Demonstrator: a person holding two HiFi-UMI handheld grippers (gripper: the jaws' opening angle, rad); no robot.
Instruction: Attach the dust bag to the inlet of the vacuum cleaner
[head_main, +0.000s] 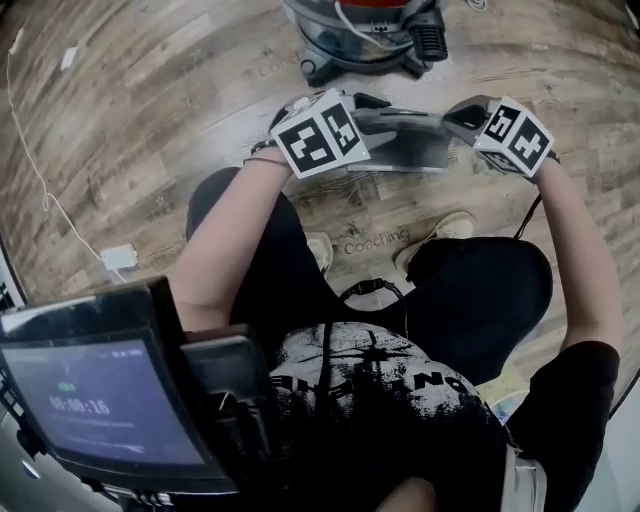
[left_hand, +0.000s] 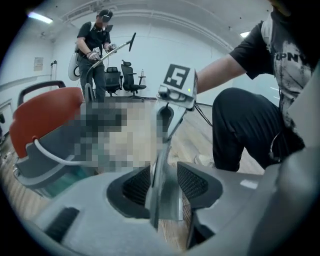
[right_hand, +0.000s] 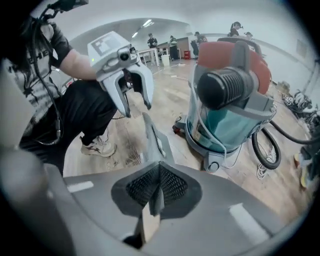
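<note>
Head view: the person is down low on the floor with the bag (head_main: 405, 145) held up in the air between both grippers, roughly over the knees. The vacuum (head_main: 360, 35) sits on the floor just past it. Bag and vacuum are apart, nothing touching.

The right gripper (right_hand: 159, 187) is the one doing the work. Its jaws are pressed together on one edge of the bag, and the flat grey sheet runs away from them toward the other hand. The left gripper (left_hand: 165, 182) has its jaws spread. The bag goes edge-on between the pads (left_hand: 192, 182), but as far as I can see they aren't squeezing it. The right gripper view backs that up, with the left gripper's fingers standing apart around the bag's far end.

So progress-wise I'd call it early. The bag is off the floor and in hand, and that's about it. None of the attaching is done. The vacuum has its red lid on, and there's a black ribbed port (right_hand: 222, 90) on the front, though I can't tell if that's the inlet. I can't make out the bag's opening either. What's left is getting the opening lined up with the inlet and seating it.
</note>
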